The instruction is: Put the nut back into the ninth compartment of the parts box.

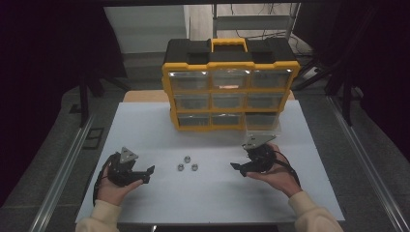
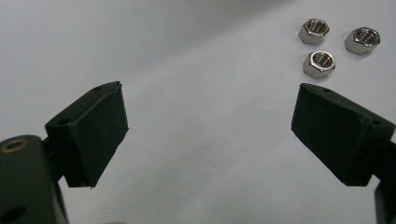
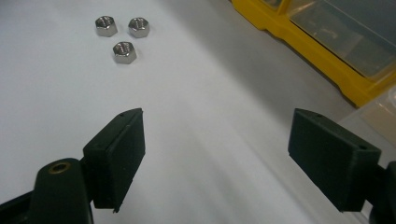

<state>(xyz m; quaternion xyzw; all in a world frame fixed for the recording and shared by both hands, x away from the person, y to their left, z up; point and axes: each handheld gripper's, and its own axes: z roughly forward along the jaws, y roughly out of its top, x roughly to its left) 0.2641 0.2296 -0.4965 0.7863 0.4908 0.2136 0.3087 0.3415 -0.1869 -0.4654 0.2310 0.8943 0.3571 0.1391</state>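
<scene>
Three hex nuts (image 1: 187, 164), steel, lying loose in a tight triangle on the white table (image 1: 145, 130), at table centre, none touching another.

Left gripper (image 1: 149, 174): at 9 o'clock of the nuts, near them, held in the person's left hand (image 1: 112, 189). Jaws spread wide, empty. In the left gripper view the nuts (image 2: 337, 44) sit at 1 o'clock, just beyond the right jaw.

Right gripper (image 1: 238, 168): at 3 o'clock of the nuts, near them, held in the right hand (image 1: 280, 175). Jaws spread wide, empty. In the right gripper view the nuts (image 3: 121, 33) sit at 11 o'clock, well ahead.

Organizer (image 1: 229, 87): yellow and black, nine clear drawers, upright at 12 o'clock of the nuts. Bottom-right drawer (image 1: 263, 123) pulled out.
</scene>
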